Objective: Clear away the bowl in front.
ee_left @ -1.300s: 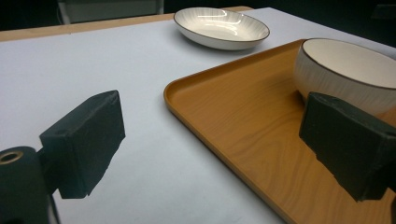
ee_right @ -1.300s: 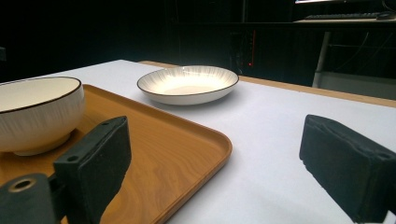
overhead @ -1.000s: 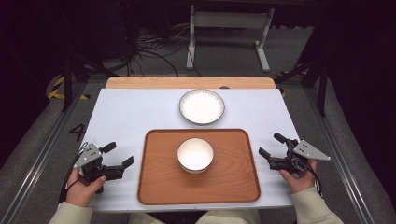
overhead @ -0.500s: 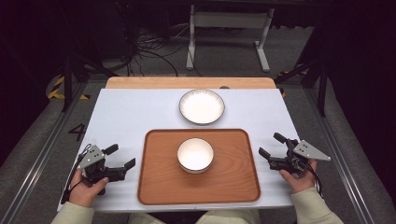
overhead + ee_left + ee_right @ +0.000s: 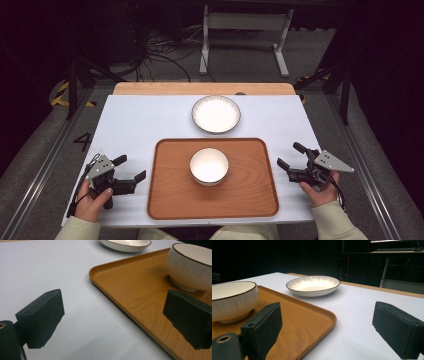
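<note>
A white bowl [image 5: 209,166] with a dark rim stands in the middle of a wooden tray [image 5: 170,200] on the white table. Behind the tray rests a wide shallow white plate [image 5: 216,113]. My left gripper [image 5: 131,168] is held just off the tray's left edge, open and empty; its view has the tray corner [image 5: 130,290] and the bowl [image 5: 191,265] ahead between the jaws. On the other side, my right gripper [image 5: 290,156] hangs open and empty beside the tray's right edge, looking at the bowl [image 5: 233,301], tray [image 5: 307,322] and plate [image 5: 313,285].
A bare wooden strip [image 5: 150,88] runs along the table's far edge. Beyond it stand a metal frame [image 5: 245,30] and cables [image 5: 155,55] on the dark floor. Open white table surface [image 5: 135,125] lies left and right of the plate.
My left gripper has slid slightly toward the near edge and a little closer to the tray. The right gripper, bowl and plate have not moved.
</note>
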A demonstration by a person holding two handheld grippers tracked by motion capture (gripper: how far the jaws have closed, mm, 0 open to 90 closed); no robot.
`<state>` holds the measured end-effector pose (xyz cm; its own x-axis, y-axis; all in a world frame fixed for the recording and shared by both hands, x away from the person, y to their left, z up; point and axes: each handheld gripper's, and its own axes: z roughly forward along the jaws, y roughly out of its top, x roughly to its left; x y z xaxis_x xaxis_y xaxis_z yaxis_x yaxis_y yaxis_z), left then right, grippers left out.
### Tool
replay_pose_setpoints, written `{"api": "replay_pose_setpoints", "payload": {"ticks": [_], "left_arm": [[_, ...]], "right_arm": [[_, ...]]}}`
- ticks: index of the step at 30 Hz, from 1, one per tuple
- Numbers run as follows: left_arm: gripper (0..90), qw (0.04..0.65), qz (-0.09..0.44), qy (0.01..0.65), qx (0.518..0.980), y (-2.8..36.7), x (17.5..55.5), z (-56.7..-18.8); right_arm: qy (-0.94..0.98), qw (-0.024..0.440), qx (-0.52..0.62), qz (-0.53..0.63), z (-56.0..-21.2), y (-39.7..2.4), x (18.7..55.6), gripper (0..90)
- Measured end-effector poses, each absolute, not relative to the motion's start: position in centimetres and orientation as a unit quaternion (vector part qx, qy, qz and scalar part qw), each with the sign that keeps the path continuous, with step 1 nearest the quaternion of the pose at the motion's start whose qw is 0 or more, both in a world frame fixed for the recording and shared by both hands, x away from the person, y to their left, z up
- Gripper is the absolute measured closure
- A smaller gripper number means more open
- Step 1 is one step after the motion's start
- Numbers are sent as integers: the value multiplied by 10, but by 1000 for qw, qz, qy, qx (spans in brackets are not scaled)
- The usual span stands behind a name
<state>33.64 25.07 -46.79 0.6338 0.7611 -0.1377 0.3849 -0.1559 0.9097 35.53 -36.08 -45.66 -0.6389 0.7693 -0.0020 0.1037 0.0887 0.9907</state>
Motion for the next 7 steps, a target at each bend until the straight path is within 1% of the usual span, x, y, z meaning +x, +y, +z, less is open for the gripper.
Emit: {"api": "replay_pose_setpoints", "payload": {"ticks": [7], "left_arm": [[45, 521, 179, 387, 739, 250, 336, -468]], "right_arm": [[683, 280, 320, 594, -457, -361, 355, 96]]}}
